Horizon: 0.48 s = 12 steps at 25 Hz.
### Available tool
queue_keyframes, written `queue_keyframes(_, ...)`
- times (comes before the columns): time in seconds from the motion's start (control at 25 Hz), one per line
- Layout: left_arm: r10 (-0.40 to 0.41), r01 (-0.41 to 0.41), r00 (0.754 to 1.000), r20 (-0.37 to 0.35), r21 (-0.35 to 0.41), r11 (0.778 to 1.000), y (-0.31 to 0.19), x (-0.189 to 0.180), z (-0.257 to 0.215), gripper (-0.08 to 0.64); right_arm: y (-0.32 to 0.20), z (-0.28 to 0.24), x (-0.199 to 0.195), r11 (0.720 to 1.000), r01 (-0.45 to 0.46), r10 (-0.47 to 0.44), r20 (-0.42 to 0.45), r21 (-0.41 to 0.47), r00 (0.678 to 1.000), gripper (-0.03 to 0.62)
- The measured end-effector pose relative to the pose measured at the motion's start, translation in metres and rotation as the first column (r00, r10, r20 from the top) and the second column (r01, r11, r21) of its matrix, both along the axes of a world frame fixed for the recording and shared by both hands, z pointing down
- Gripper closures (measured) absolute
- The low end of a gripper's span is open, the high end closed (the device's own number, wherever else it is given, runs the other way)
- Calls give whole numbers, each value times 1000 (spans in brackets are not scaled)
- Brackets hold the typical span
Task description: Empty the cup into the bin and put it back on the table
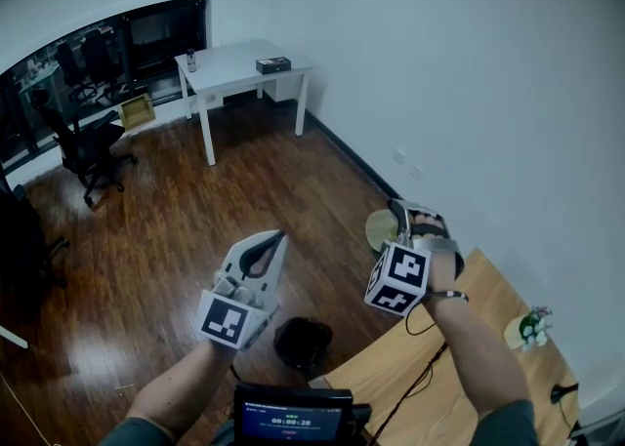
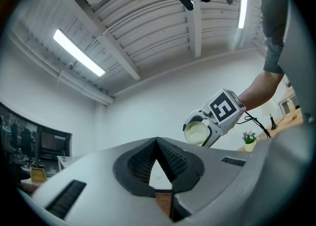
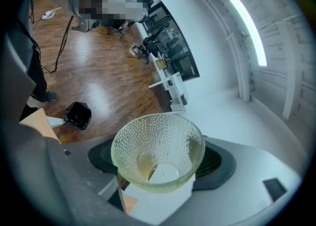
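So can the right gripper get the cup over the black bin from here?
Probably yes: the right gripper grips the cup, and the bin stands on open floor beside the table, with nothing between.

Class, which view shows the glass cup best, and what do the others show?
The right gripper view: the cup fills the centre, mouth toward the camera, its dimpled wall and base clear. The head view shows only part of it, beside the right hand-held gripper. The left gripper view shows it small and distant.

Office: white desk (image 1: 239,65), swivel chair (image 1: 86,146), glass partition (image 1: 98,44), strip lights (image 2: 79,52), wood flr (image 1: 195,229).
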<state>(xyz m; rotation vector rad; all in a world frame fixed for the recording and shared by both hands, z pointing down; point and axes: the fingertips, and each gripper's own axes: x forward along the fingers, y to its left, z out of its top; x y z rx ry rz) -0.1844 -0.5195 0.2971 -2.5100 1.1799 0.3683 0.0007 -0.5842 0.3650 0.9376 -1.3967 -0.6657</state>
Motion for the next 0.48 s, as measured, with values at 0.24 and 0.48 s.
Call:
queue_keyframes(0.24,-9,9,1000,0,-1,1000,0,-1,-1,569,1,-10,-12,999,38,-38,-5,14,999,183)
queue_keyframes(0.48,-7,7,1000,-6,-9,1000,-4,-4,-4,569,-5,-13,-15,999,37,-37,-27,12,999,183)
